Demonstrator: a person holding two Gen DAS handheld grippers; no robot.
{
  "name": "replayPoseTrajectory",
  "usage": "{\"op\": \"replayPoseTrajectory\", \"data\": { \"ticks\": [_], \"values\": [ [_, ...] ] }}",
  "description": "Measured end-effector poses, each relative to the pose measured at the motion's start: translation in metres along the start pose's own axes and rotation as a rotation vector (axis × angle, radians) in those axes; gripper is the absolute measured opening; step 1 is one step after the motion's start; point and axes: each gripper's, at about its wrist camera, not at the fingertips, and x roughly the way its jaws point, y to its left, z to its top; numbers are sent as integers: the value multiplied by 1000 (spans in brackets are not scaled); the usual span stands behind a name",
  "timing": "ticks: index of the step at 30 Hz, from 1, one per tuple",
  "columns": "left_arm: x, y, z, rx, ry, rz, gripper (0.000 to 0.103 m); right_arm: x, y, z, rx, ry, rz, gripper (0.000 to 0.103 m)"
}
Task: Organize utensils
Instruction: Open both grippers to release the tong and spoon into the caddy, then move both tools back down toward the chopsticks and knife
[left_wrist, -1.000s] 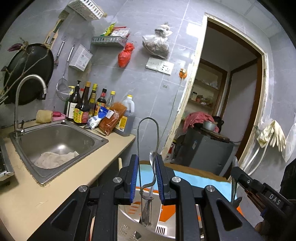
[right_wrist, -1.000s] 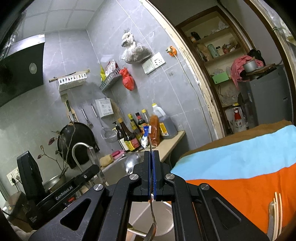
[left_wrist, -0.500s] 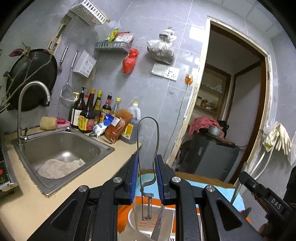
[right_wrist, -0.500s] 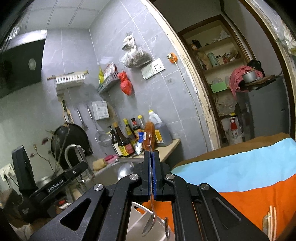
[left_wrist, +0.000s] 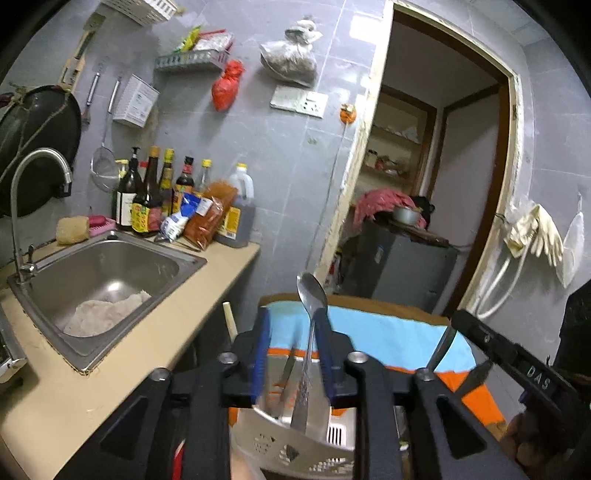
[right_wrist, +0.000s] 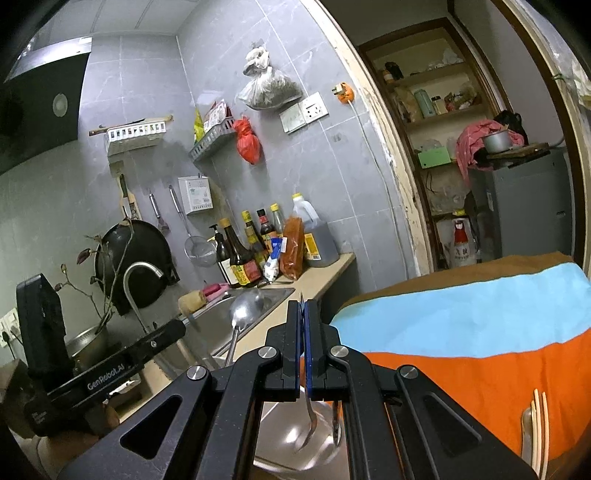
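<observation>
Left gripper (left_wrist: 291, 341): held open wide around a spoon (left_wrist: 311, 334) without pinching it; half a second ago a wire handle stood between its fingers, and that handle is no longer seen.
Spoon: stood bowl-up in the perforated steel utensil holder (left_wrist: 291, 439), leaning toward the right finger.
Right gripper (right_wrist: 304, 343): closed narrow on a thin fork (right_wrist: 312, 424), tines pointed down over the holder (right_wrist: 291, 439).
Change: the spoon is now seen resting in the holder, where a moment ago it was gripped by the right gripper.
Meaning: one utensil is judged stowed; the fork appears next to be lowered in.
Remaining: chopsticks (right_wrist: 537, 424) are left lying on the orange cloth (right_wrist: 461, 376).
</observation>
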Motion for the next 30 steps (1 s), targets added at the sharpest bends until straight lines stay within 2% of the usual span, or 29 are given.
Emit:
{"op": "replayPoseTrajectory", "data": {
  "ticks": [1,2,6,8,9,10,12,14,16,21,25,30],
  "values": [
    [-1,1,0,-3,1,-9,36,-2,0,1,2,-2,-1,2],
    [-3,2,1,-11,3,-22,39,-5,0,2,2,-5,-1,2],
    [-7,-1,4,-9,2,-38,41,-14,-2,7,10,-12,-10,2],
    [-10,-7,7,3,-4,-50,48,-22,-4,10,11,-20,-24,7],
    [-11,-10,9,5,-9,-59,55,-26,-5,12,10,-28,-31,16],
    [-12,-12,10,7,-14,-68,59,-29,-5,14,11,-34,-35,32],
    [-14,-21,13,16,-25,-86,62,-41,-8,19,15,-58,-53,44],
    [-16,-31,15,25,-32,-97,69,-52,-11,25,7,-69,-75,45],
    [-18,-39,14,27,-44,-109,76,-63,-15,30,-5,-81,-97,51],
    [-19,-63,10,34,-36,-139,78,-97,-28,45,-23,-118,-158,61],
    [-23,-82,6,40,-43,-160,88,-123,-40,56,-34,-149,-214,77],
    [-27,-110,2,54,-56,-182,95,-152,-54,69,-57,-179,-275,89]
  ]
}}
